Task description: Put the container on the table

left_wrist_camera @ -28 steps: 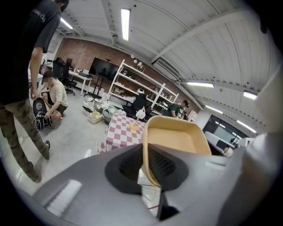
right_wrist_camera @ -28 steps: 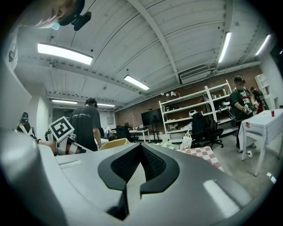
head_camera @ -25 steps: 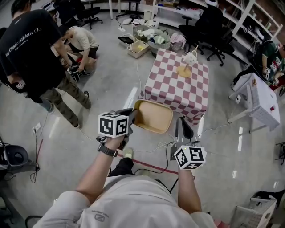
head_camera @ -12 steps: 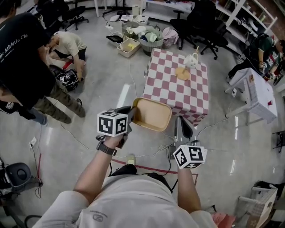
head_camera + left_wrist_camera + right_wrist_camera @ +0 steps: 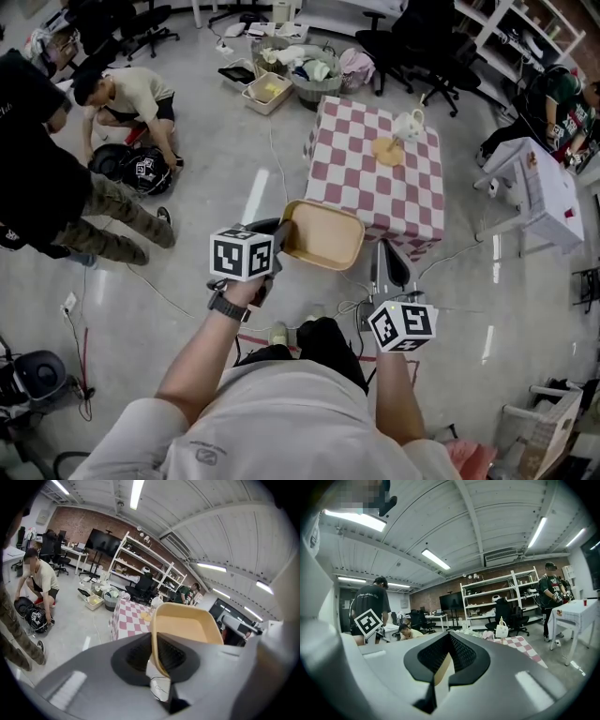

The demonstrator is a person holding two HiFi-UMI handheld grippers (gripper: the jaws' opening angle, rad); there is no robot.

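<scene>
Head view: the left gripper [image 5: 278, 240] has its fingers clamped on the left rim of the tan container [image 5: 324, 236], carried in the air above the floor, just short of the near edge of the checked-cloth counter [image 5: 367, 184]. The right gripper [image 5: 385, 265] hangs to the right of it, touching nothing. Cables [image 5: 309, 315] trail across the floor by the person's feet, so a snag there could jolt the load.

Left gripper view: one thin wall is pinched between the pads and the whole tub cantilevers out beyond. That's a one-edge hold, and a quick swing could let it pivot or slip.

Right gripper view: fingers drawn together, nothing between them, so no backup support. On the counter's far side sits a small white object [image 5: 402, 122]; landing too deep risks bumping it.
</scene>
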